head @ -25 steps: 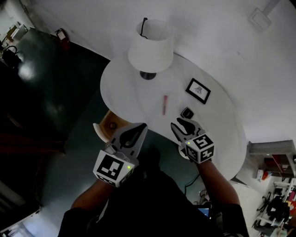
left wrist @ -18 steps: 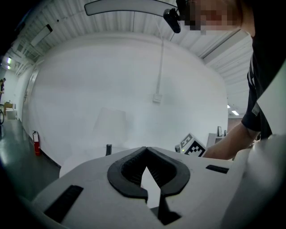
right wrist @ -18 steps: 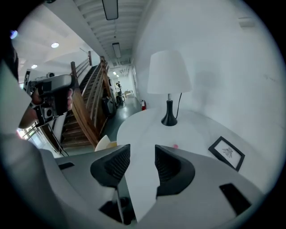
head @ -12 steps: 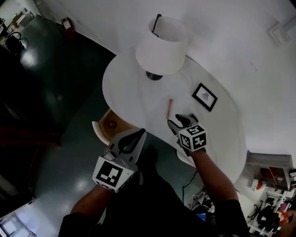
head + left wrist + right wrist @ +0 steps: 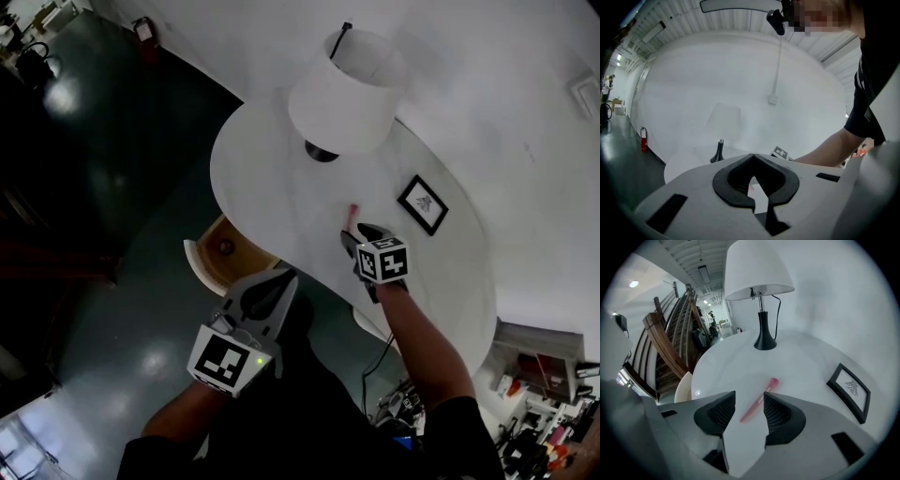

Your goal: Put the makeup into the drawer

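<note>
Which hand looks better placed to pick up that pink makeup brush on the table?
Right. The right tongs, just opened, hang close above the brush, which shows between them. The left tongs are shut, down by the drawer, off the table.

Head view dim, glare on dark floor (image 5: 56,98); gripper views brighter, fisheye-bent, black corners.

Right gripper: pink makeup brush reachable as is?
Probably yes. The right gripper, empty, has just been opening its jaws; the pink makeup brush lies flat on bare table ahead; lamp and picture frame stand clear.
</note>
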Motion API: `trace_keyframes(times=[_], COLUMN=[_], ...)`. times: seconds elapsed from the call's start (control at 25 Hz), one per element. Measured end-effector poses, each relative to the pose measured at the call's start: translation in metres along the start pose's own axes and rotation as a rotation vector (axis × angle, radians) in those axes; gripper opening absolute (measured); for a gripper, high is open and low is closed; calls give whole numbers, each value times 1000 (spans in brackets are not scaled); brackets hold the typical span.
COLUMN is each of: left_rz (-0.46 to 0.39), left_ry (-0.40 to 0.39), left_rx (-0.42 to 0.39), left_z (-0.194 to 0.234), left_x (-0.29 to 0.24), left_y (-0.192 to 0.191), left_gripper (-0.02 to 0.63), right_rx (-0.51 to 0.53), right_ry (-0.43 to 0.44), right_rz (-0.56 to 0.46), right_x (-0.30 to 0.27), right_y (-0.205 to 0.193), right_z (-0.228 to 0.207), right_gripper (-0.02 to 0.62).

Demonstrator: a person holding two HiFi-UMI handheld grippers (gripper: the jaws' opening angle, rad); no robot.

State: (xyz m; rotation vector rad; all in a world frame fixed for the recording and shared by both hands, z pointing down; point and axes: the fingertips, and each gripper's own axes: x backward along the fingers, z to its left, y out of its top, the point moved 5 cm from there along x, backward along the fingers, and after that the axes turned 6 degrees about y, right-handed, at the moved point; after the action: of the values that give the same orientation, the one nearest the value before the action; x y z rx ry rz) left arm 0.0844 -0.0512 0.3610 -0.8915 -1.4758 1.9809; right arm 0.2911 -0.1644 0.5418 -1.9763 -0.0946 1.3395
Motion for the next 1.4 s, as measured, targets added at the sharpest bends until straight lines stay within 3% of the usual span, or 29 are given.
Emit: trace_keyframes(times=[0.48,0.56,0.6,0.88,1.16,1.4], left_rz=[16,19,20,25,32,19], left_ry=[24,27,27,33,39,62], left_rx=[6,5,3,-2,-2,-16], left_z=[7,8,8,5,-2,-11], left_x=[-8,-11,-12,-17,-23,-23], left_y=[-6,-6,-7,-5,-4,4], left_gripper=[11,11,11,11,11,11], right_rx=[25,35,40,72,212,166], right_ry=[-59,-64,-63,-33,-29,39], right_rz=[91,96,99,135,179,176], right_x=[-34,-33,-32,-31,-36,-27], right_y=[-2,-5,-6,-9,-7,-11], right_z=[-20,-23,-24,-24,-15,-20], right_gripper=[161,107,84,83,48,46])
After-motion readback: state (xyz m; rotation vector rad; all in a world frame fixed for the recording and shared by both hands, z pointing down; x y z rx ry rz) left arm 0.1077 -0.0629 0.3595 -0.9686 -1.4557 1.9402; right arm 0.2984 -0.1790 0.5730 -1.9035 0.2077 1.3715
